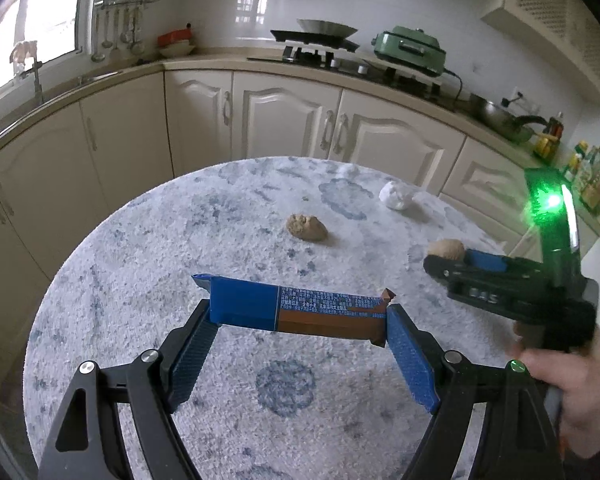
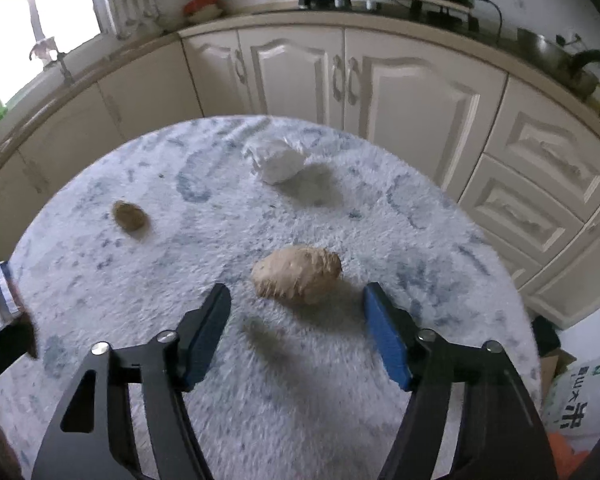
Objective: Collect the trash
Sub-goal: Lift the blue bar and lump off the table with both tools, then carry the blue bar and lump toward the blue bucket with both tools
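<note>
My left gripper (image 1: pixel 300 312) is shut on a blue and brown snack wrapper (image 1: pixel 296 312), held lengthwise between the pads above the round table (image 1: pixel 140 280). My right gripper (image 2: pixel 296 304) is open, its fingers on either side of a tan crumpled paper ball (image 2: pixel 298 274) that lies on the table just ahead; in the left wrist view (image 1: pixel 446 249) that ball shows behind the right gripper (image 1: pixel 452 264). A smaller brown crumpled ball (image 1: pixel 307 227) (image 2: pixel 129 216) and a white crumpled tissue (image 1: pixel 396 195) (image 2: pixel 278 162) lie farther back on the table.
The table has a fluffy white and blue cover. Cream kitchen cabinets (image 1: pixel 292 116) and a counter with a stove and a green appliance (image 1: pixel 410 50) stand behind it. A printed bag (image 2: pixel 580 400) and a cardboard box sit on the floor at the right.
</note>
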Available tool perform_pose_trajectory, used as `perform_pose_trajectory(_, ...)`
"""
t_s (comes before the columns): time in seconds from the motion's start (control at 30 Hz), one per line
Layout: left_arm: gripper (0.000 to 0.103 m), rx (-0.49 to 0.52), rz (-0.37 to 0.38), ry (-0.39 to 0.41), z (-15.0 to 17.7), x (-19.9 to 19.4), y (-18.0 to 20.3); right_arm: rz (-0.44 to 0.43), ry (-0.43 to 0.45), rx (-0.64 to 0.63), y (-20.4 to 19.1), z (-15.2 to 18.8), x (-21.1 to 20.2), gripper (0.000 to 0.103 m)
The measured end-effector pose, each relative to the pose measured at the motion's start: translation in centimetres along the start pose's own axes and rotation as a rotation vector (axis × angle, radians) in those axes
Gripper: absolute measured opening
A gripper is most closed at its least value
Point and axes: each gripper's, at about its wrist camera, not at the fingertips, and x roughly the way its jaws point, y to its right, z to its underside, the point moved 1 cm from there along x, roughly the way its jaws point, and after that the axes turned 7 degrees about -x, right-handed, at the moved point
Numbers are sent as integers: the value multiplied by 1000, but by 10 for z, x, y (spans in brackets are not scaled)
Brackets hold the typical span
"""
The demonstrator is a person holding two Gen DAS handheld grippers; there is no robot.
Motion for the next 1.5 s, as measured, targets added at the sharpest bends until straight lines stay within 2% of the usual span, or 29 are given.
perform_pose_trajectory(0.03, 79, 1, -2, 4, 0, -2, 1, 3, 2, -3, 0, -1, 0, 56)
perform_pose_trajectory(0.07, 79, 2, -3, 7, 0, -3, 2, -7, 3, -2, 0, -1, -1, 45)
perform_pose_trajectory(0.27, 79, 5, 2, 20, 0, -12, 6, -42, 13, 20, 0, 10, -15, 45)
perform_pose_trajectory(0.5, 79, 43, 35, 70, 3, -39, 28, -66, 99, 51, 6, 33, -79, 45)
perform_pose_trajectory(0.7, 79, 93, 94, 121, 10, -71, 63, -26, 204, 82, 22, 52, -155, 45)
perform_pose_trajectory(1.03, 79, 225, 202, 185, 28, -113, 127, 91, 292, 169, 70, 94, -238, 45)
perform_pose_trajectory(1.3, 79, 337, 306, 191, 39, -114, 189, 186, 313, 292, 128, 133, -278, 45)
perform_pose_trajectory(1.5, 79, 422, 383, 146, 47, -89, 241, 264, 291, 411, 184, 171, -289, 45)
